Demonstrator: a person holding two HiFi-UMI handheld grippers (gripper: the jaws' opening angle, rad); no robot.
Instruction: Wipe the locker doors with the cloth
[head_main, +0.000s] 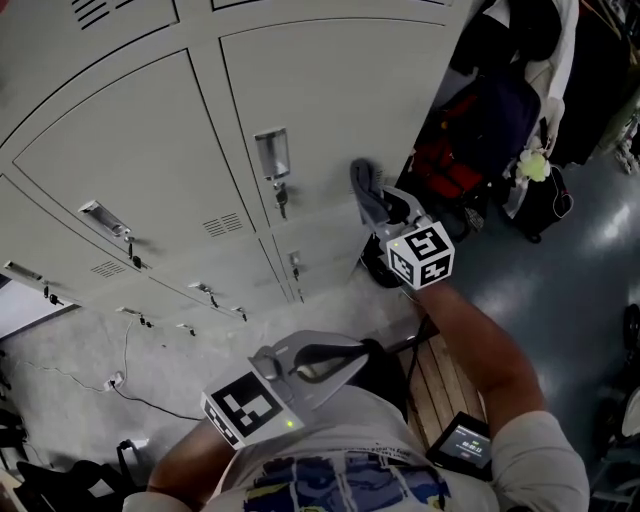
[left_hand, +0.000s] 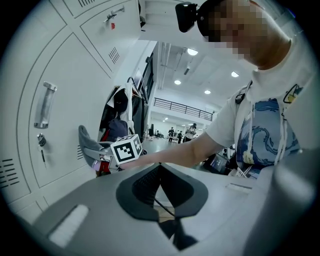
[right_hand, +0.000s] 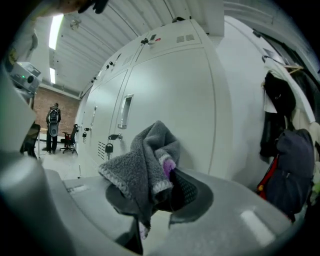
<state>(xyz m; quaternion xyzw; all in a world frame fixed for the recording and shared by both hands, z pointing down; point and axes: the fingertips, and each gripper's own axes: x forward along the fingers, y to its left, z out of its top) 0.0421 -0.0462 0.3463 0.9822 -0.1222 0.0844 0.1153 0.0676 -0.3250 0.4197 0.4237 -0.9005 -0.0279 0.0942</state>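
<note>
So the person's right gripper (head_main: 378, 203) has its jaws clamped on a grey cloth (right_hand: 143, 167), a fluffy towel type with a pale trim and a bit of purple showing at the fold. It's bunched up and sticks out past the jaw tips. The cloth is up at the lower right part of a tall grey locker door (head_main: 330, 90), below and to the right of the recessed handle (head_main: 271, 153), which has a key (head_main: 281, 199) hanging just under it. From where I'm looking I honestly can't say if the cloth is touching the metal or sitting just off it.

The left gripper (head_main: 350, 355) isn't doing anything: jaws pinched together with nothing between them, held low near the person's shirt and well away from the lockers.

To the right of the lockers there's a dark backpack (head_main: 492, 110) hanging with some coats, and a red bag (head_main: 446, 165) below it. A wooden bench (head_main: 446, 385) is down by the person's right arm.
</note>
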